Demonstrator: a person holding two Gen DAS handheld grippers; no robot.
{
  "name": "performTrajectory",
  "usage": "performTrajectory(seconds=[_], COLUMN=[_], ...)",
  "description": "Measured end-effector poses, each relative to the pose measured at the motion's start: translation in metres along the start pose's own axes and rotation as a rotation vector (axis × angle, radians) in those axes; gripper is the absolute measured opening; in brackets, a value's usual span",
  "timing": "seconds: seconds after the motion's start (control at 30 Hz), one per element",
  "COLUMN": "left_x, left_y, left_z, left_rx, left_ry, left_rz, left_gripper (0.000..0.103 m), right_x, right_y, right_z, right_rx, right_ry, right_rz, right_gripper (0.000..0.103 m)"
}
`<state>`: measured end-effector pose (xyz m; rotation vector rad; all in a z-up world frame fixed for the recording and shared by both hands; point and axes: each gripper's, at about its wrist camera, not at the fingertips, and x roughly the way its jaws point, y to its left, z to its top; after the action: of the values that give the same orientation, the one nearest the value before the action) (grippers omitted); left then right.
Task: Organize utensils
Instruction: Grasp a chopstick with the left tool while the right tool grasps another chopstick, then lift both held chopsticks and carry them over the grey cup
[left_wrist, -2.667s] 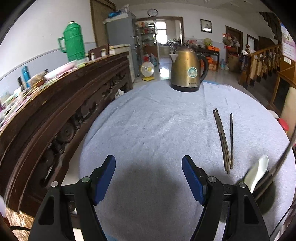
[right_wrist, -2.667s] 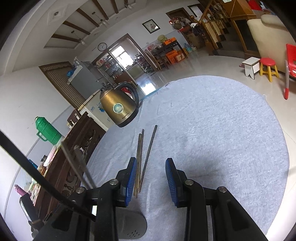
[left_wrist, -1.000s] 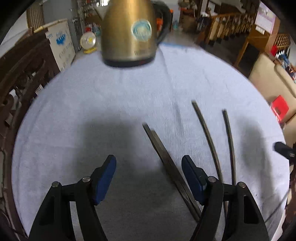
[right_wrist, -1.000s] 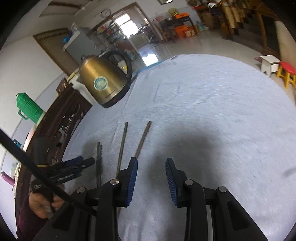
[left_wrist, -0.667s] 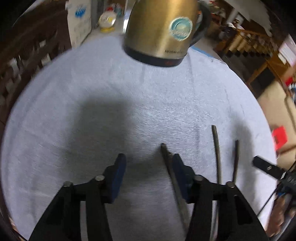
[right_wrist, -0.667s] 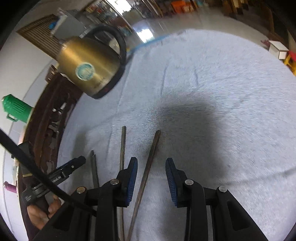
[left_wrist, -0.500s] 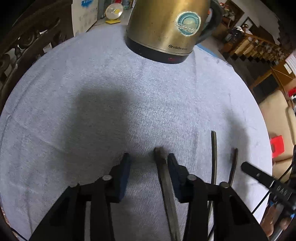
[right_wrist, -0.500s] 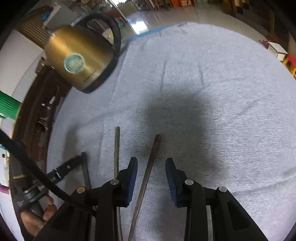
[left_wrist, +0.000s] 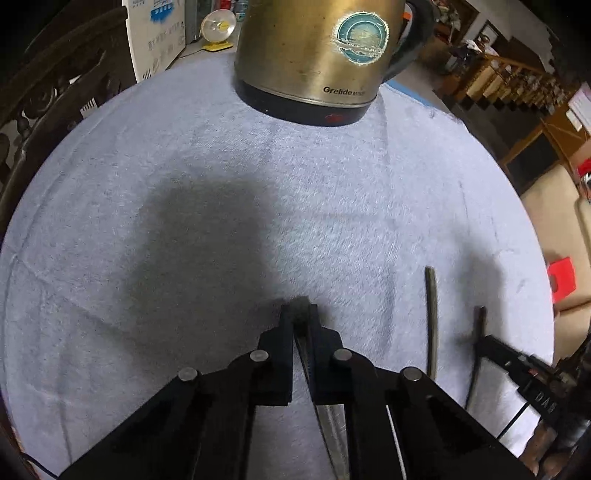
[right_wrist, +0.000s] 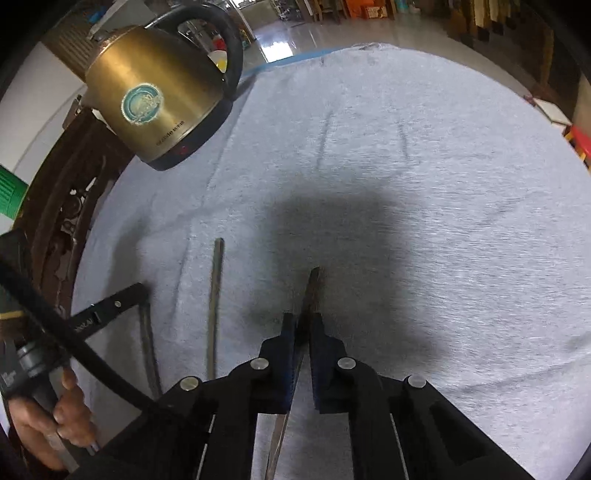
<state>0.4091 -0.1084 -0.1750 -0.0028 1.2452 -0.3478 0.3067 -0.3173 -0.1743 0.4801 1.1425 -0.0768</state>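
Left wrist view, nearest first: left gripper (left_wrist: 300, 314), jaws clenched on a pair of dark chopsticks (left_wrist: 330, 417) lying on the grey-blue tablecloth (left_wrist: 184, 206). Just to its right, one loose chopstick (left_wrist: 431, 321) flat on the cloth; beyond that, the outer chopstick (left_wrist: 479, 325), its near part under the other tool. Open cloth spreads ahead and to the left. Farther off, a brass electric kettle (left_wrist: 314, 55) upright by the table's far edge.

Right wrist view: right gripper (right_wrist: 302, 325), jaws clenched on the outer chopstick (right_wrist: 313, 288), its tip poking past the pads. To its left, the loose chopstick (right_wrist: 216, 302); then the left gripper (right_wrist: 110, 306), held by a hand (right_wrist: 48, 424). Wide bare cloth (right_wrist: 443, 221) reaches right to the round edge.
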Motion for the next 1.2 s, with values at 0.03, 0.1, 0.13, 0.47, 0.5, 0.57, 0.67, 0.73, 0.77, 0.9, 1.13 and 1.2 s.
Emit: performTrajectory(seconds=[0.03,0.1,0.13,0.47,0.5,0.57,0.67,0.73,0.77,0.9,1.13,1.2], left_x=[-0.002,-0.006,-0.008,-0.016,-0.014,-0.011,-0.009,-0.010,-0.011,-0.029,-0.136,-0.166], left_y=[0.004,0.015,0.020,0.016,0.013,0.007,0.006,0.009,0.011,0.018,0.013,0.012], left_z=[-0.003,-0.007,-0.009,-0.026,-0.026,-0.025,-0.026,-0.029,-0.030,-0.039,-0.083,-0.101], left_rx=[0.003,-0.011,-0.021,-0.044,-0.036,-0.030,-0.016,0.004,0.006,-0.014,0.030,0.043], left_ry=[0.005,0.017,0.021,0.039,0.032,0.015,0.008,-0.002,-0.008,-0.081,-0.336,-0.412], left_rz=[0.002,0.013,0.019,0.026,0.034,0.048,0.044,0.041,0.043,0.022,0.013,0.009], left_gripper=[0.007,0.007,0.007,0.046,0.046,0.036,0.008,0.008,0.008,0.008,0.007,0.007], right_x=[-0.003,-0.010,-0.011,-0.013,-0.009,-0.004,-0.001,-0.002,-0.003,-0.028,-0.117,-0.145], right_y=[-0.004,-0.010,-0.011,-0.008,-0.006,0.002,0.012,0.015,0.014,0.005,-0.006,-0.009], right_z=[-0.002,-0.003,-0.003,0.002,0.003,0.007,0.006,0.004,0.002,-0.010,-0.048,-0.065], right_rx=[-0.004,-0.008,-0.014,-0.030,-0.033,-0.058,-0.099,-0.121,-0.120,-0.096,-0.104,-0.102], right_ry=[-0.003,-0.004,0.000,0.112,0.123,0.114,0.091,0.080,0.074,0.006,-0.226,-0.302], right_rz=[0.000,-0.002,-0.005,-0.086,-0.102,-0.131,-0.175,-0.179,-0.173,-0.089,0.002,0.033], right_gripper=[0.007,0.007,0.007,0.015,0.019,0.020,0.014,0.008,0.007,0.007,0.007,0.007])
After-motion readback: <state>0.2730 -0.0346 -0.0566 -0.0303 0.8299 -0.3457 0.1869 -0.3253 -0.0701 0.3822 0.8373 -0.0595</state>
